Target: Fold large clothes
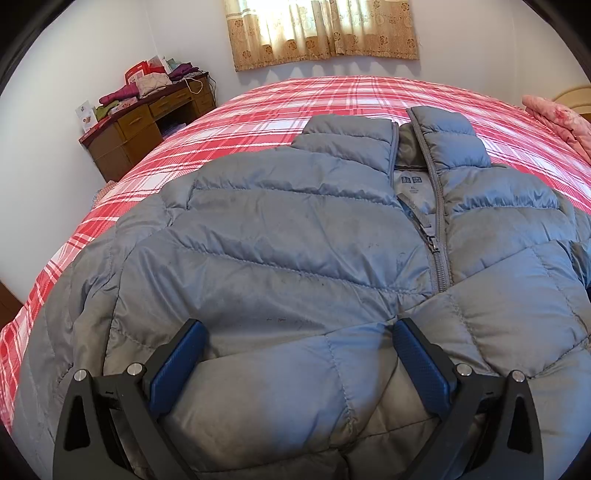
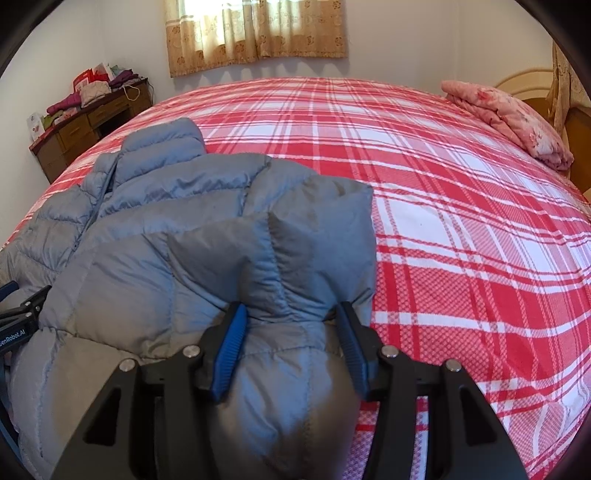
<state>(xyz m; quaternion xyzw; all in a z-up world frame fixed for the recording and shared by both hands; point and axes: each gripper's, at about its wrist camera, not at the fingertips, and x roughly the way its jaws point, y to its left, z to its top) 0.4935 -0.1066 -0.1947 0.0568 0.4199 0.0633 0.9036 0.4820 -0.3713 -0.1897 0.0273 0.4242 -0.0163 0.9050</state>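
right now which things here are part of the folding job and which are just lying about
Job: grey jacket, left tongs open over it, right tongs around a bunched fold.
Lying about: pink quilt, clothes pile on the desk, curtain.

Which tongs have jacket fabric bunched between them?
The right tongs, straddling the grey quilted puffer jacket's bunched fabric; the left tongs stand wide over flat fabric.

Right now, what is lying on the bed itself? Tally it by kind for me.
Grey puffer jacket: 1
Pink floral folded blanket: 1
Total on the plaid bed: 2
The left gripper has its jaws wide apart over the jacket; the right gripper has a sleeve bunched between its fingers.
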